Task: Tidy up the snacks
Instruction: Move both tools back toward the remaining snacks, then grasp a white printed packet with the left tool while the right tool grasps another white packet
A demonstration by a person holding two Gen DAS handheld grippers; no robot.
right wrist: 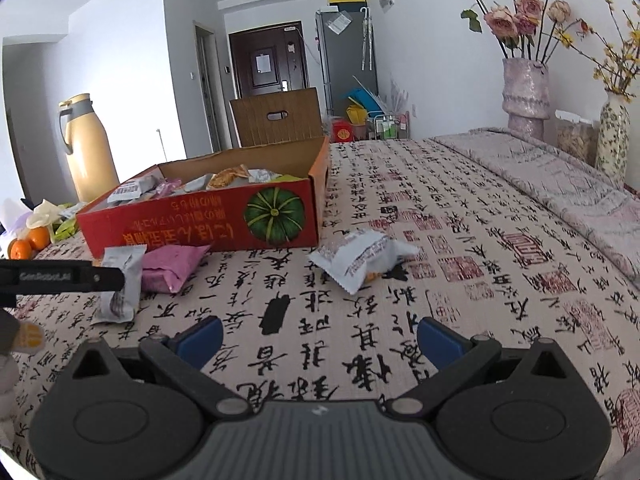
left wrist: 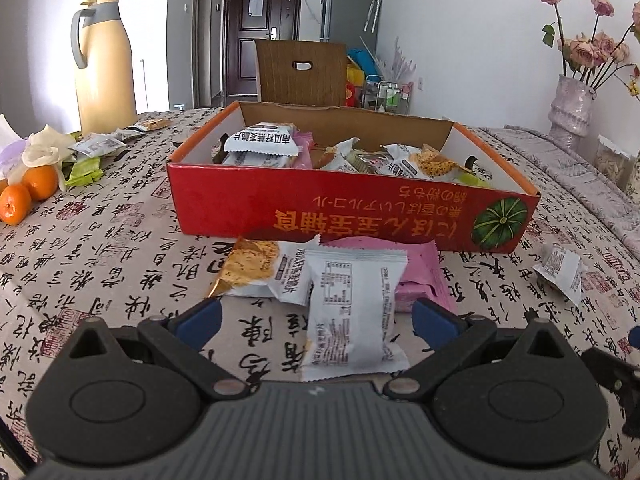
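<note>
Pickup step: your left gripper (left wrist: 316, 316) has its jaws apart around the white snack packet (left wrist: 352, 312), flat and crinkled, just before the red box (left wrist: 352, 204). Next, likely close and lift into the box. Right gripper (right wrist: 320, 342) is spread, empty.

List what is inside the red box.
The red box holds a loose pile of wrapped snacks: white packets, a pink one and an orange-printed one. Whatever lies lower in the pile and the box floor are covered.
</note>
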